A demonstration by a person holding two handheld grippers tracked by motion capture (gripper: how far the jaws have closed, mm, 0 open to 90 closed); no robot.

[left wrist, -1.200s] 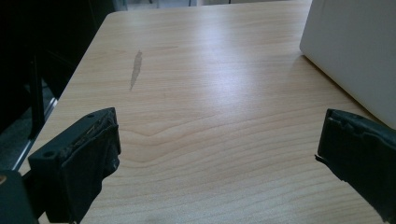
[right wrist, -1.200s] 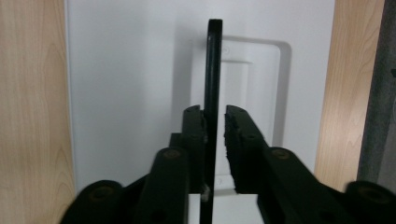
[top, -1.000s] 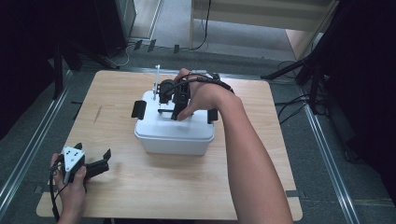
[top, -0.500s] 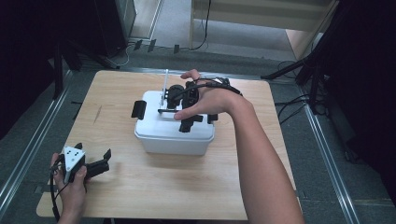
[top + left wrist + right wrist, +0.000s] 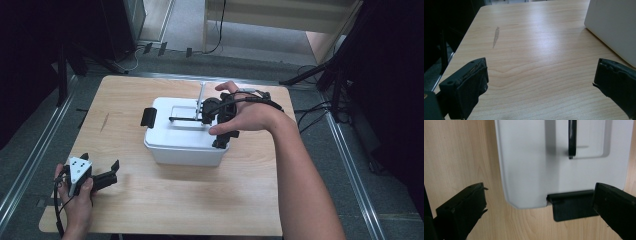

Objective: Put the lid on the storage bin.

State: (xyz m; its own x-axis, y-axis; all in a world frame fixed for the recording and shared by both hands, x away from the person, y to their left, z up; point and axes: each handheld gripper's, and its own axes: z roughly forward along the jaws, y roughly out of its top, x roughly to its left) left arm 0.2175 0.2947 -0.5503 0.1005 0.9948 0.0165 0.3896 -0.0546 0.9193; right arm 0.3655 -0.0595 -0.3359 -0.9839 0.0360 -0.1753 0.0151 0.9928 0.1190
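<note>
At frame centre of the high view, the white box (image 5: 184, 134) is overhung by the right gripper (image 5: 220, 117), jaws spread, its black latch (image 5: 571, 205) lying beside one jaw.

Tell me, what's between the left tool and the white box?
Just bare wooden table. The left tool view shows nothing before the white box.

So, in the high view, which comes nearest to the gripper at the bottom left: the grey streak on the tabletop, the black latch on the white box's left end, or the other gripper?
From the left gripper:
1. Grey streak, straight ahead on the bare wood.
2. Left latch, on the white box's near end, a bit farther.
3. Right gripper, over the box's far end.
</note>
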